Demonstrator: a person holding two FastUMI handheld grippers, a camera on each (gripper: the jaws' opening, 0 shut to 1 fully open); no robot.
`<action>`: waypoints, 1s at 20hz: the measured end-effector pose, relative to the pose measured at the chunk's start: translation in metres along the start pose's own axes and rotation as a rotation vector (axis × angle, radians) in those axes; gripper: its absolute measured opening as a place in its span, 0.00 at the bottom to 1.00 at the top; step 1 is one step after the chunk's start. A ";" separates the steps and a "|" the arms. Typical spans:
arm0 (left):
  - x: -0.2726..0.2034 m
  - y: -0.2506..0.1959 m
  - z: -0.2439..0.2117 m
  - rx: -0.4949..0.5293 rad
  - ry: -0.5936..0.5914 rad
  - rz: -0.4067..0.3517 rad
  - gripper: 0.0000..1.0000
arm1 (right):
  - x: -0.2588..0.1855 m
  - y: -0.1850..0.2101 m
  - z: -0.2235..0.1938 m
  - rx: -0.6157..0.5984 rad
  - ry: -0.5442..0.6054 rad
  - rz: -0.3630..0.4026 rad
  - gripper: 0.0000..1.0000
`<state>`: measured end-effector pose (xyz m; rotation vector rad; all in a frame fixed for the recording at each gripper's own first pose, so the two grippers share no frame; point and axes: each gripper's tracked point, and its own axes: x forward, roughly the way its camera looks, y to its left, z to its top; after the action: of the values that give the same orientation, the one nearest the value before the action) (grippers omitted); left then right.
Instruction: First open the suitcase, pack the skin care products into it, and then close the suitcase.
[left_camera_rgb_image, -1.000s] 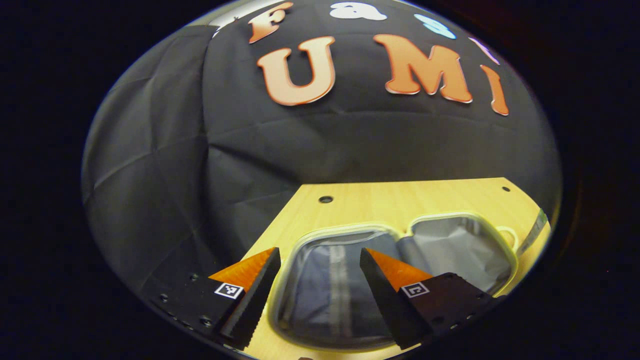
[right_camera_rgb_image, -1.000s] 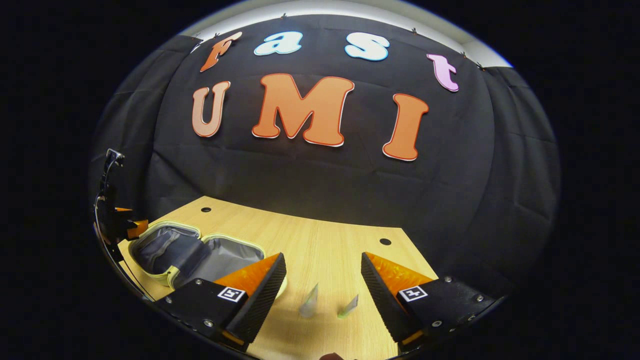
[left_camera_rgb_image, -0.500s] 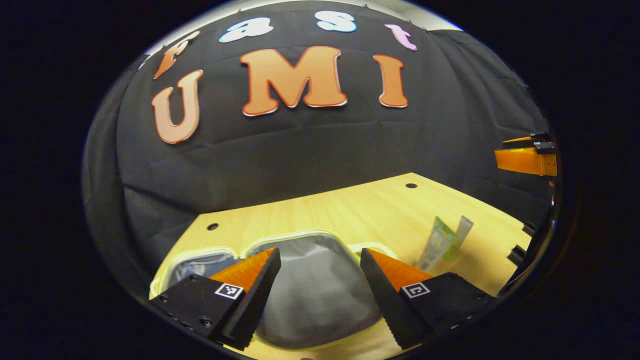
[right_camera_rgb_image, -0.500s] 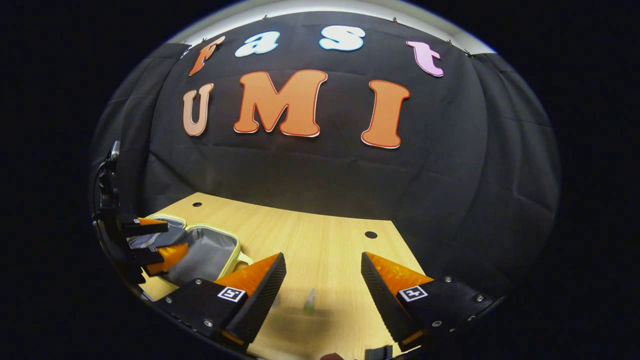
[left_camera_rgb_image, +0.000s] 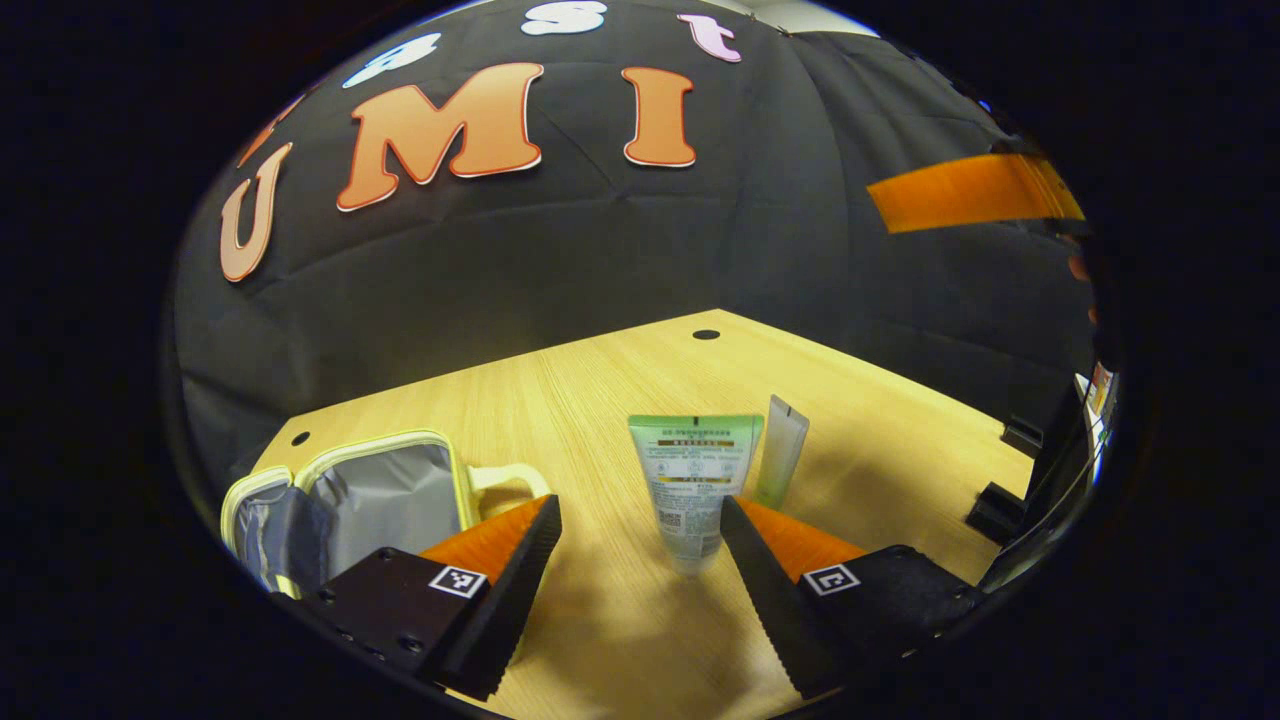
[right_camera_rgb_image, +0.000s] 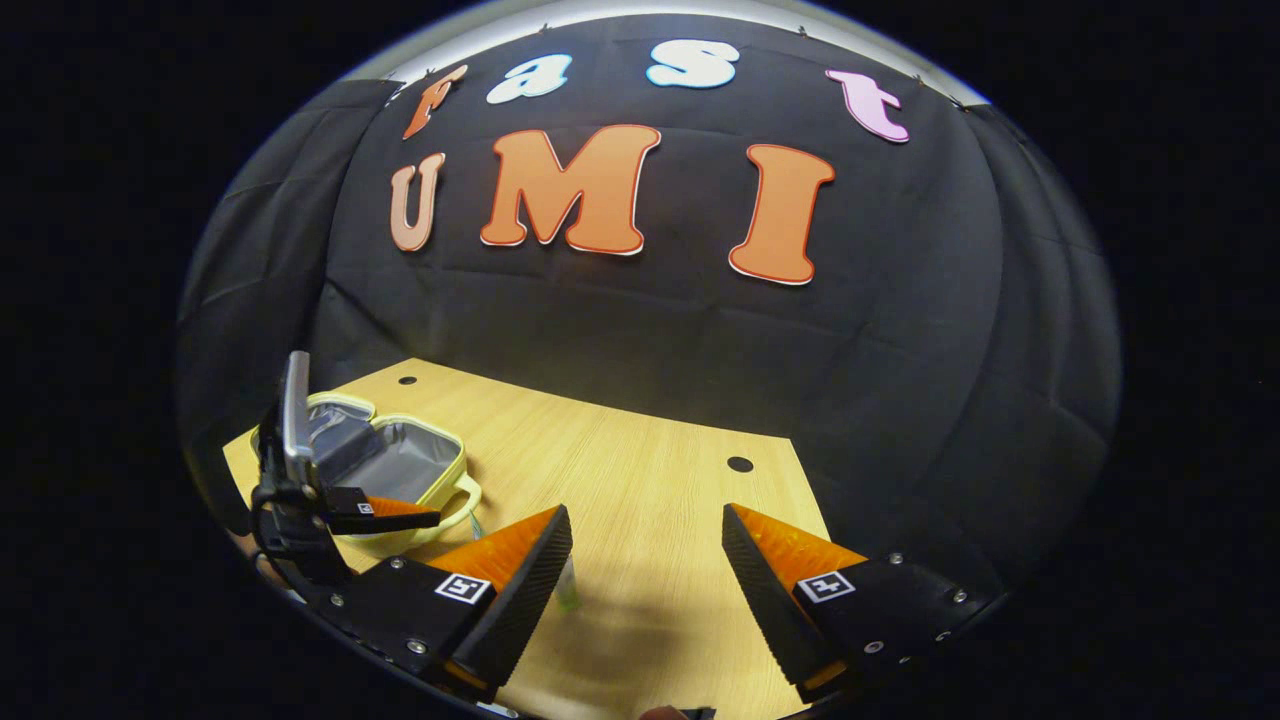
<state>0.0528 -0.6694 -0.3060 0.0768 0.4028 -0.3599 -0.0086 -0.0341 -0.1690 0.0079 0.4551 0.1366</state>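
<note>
The small suitcase (left_camera_rgb_image: 350, 490) lies open at the lower left of the left gripper view, pale yellow rim, grey lining, nothing visible inside. A green tube (left_camera_rgb_image: 693, 480) stands cap down on the table, a paler tube (left_camera_rgb_image: 782, 450) just behind it. My left gripper (left_camera_rgb_image: 640, 560) is open, the green tube just ahead between its fingertips, untouched. One of my right gripper's fingers (left_camera_rgb_image: 975, 190) hangs high at the right. In the right gripper view, my right gripper (right_camera_rgb_image: 645, 570) is open above bare table; the suitcase (right_camera_rgb_image: 395, 465) and my left gripper (right_camera_rgb_image: 400, 515) are at the left. A tube (right_camera_rgb_image: 567, 592) peeks past its left finger.
The wooden table (left_camera_rgb_image: 600, 400) has small holes near its back edge (left_camera_rgb_image: 706, 334) (right_camera_rgb_image: 740, 464). Black fittings (left_camera_rgb_image: 1000, 505) sit at the table's right edge. The black booth wall closes off the back and sides.
My left gripper has swung right, away from the open suitcase and over to the tubes. My right gripper has barely moved and stays open.
</note>
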 end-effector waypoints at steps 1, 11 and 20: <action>0.007 -0.008 -0.004 0.000 0.007 -0.001 0.99 | 0.001 -0.002 -0.002 -0.012 0.002 0.007 0.96; 0.052 -0.026 -0.017 -0.030 0.035 -0.040 0.54 | 0.005 -0.008 -0.023 -0.064 0.039 0.033 0.96; -0.035 0.030 0.073 -0.102 -0.036 0.114 0.48 | 0.022 0.023 -0.078 -0.036 0.118 0.196 0.96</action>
<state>0.0607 -0.6404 -0.2253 -0.0063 0.3785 -0.2279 -0.0268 -0.0101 -0.2481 0.0091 0.5697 0.3396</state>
